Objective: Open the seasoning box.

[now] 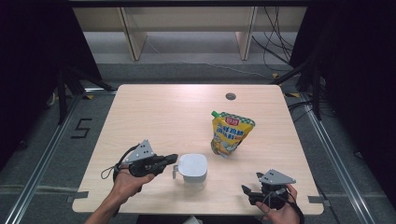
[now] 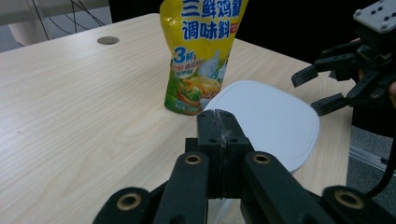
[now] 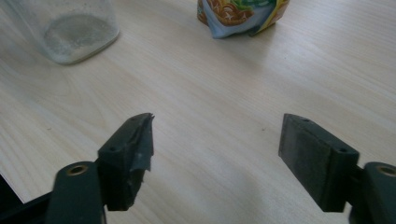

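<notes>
The clear container with the white lid [image 1: 193, 168] sat near the front edge of the table [image 1: 154, 112], right at the tip of the left gripper [image 1: 172, 159]. That gripper's jaws were fully closed, pad to pad. In the left gripper view the shut tips ended just at the edge of the lid [image 2: 266, 121], and from above they looked to meet the container's small side handle [image 1: 175, 171]. Whether they had actually pinched the handle or just closed beside it couldn't be told from these angles.

The right gripper [image 1: 254, 190] hung off to the container's other side, well apart from it, jaws spread wide with nothing between them, just bare tabletop under them in the right gripper view. The container's clear body [image 3: 70, 28] showed up ahead and to the left of those jaws.

A yellow seasoning pouch [image 1: 229, 133] stood further out, beyond the container and between the two grippers.

Risk-wise: if the left jaws only caught a sliver of that handle, lifting or tugging would probably let it slip, and the container could tip or skid into the pouch. A lid that wasn't seated could also pop off.
</notes>
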A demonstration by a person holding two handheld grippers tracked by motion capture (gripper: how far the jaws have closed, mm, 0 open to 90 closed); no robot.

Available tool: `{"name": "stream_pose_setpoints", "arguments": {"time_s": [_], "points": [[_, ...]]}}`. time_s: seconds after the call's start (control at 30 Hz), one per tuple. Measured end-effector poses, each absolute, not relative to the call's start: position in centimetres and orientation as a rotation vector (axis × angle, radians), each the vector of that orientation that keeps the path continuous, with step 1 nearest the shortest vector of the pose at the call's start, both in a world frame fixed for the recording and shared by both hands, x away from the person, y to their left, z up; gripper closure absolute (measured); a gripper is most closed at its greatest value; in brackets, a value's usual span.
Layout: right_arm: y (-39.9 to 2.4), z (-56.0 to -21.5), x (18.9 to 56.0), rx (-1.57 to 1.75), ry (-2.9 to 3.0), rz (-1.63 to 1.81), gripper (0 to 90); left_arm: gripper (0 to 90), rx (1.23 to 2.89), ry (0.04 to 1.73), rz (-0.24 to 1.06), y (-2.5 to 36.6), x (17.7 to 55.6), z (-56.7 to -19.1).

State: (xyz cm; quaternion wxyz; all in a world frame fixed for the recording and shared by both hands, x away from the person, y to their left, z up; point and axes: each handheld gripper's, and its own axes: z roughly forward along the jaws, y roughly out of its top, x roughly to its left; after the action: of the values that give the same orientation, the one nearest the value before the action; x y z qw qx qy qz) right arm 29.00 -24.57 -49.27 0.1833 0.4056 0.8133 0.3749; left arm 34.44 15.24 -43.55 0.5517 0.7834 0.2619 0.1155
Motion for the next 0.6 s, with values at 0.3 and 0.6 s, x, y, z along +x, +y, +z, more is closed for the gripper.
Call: {"name": "stream_pose_setpoints", "arguments": {"time_s": [0.3,0.6], "points": [[-24.1,-48.7,29.0,1.089,2.257,1.109,47.7,89.0,1.862,0.598,0.261,14.4,34.4,-43.5],[-23.7,-48.1,29.1,1.012,2.219,1.162,58.6,89.0,1.873,0.597,0.258,14.3,34.3,-44.1]]}}
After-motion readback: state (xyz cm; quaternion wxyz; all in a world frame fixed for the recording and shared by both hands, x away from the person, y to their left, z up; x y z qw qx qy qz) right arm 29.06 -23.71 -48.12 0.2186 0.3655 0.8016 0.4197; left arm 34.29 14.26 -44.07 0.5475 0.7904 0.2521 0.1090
